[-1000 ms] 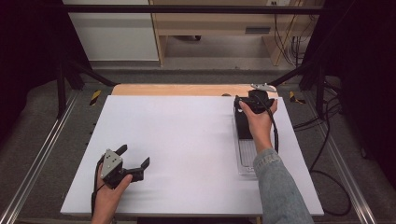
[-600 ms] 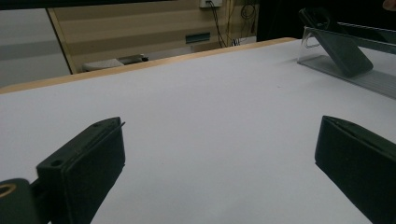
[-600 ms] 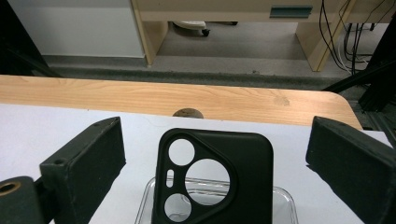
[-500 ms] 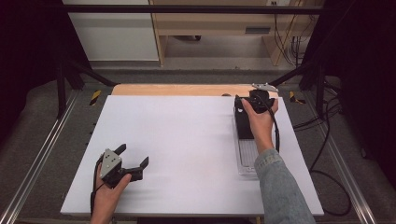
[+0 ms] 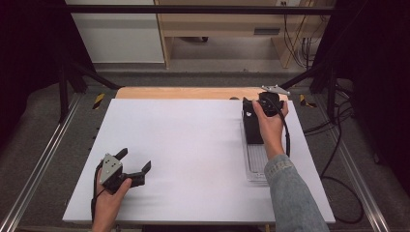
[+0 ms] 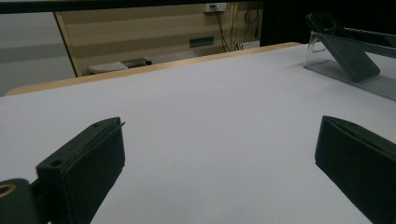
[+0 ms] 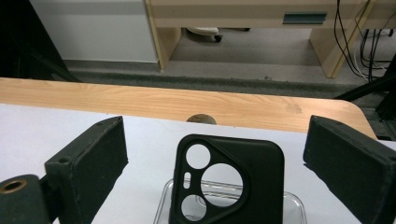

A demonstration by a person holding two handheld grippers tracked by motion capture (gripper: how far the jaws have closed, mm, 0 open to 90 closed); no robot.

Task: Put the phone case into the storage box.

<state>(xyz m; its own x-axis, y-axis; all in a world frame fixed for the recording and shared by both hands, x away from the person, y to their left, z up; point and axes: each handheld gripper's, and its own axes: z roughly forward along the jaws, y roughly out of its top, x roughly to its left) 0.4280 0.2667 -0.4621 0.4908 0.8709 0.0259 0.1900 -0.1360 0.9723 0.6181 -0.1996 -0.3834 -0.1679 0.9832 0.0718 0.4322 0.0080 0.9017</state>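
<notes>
High view first, biggest thing down: white table (image 5: 193,145) across the frame, with a wooden strip (image 5: 183,93) along its far edge. At the right side, a clear tray (image 5: 256,166) lying lengthwise, and propped on its far end the black phone case (image 5: 252,130), tilted back with its camera cut-outs uppermost.

Compared with a second ago, hardly anything moved. Right hand (image 5: 270,128) crept only a touch toward the far right corner. Now poised right at the top of the case.

Seen along the right gripper (image 7: 212,126): tongs spread wide, one black pad either side of the case, neither touching it, the case centred in the gap and leaning against the clear stand. No grip taken yet.

Left gripper (image 5: 135,159) parked at the near left corner, well apart from the tray, tongs likewise wide and holding nothing. Drifted a shade leftward, no more.

Judged from this: approach as good as finished, alignment settled, case bracketed but not seized. Next, probably, closing on the two long edges of the case and lifting it clear of the tray. Some risk of knocking the leaning case flat if closed off-centre.
</notes>
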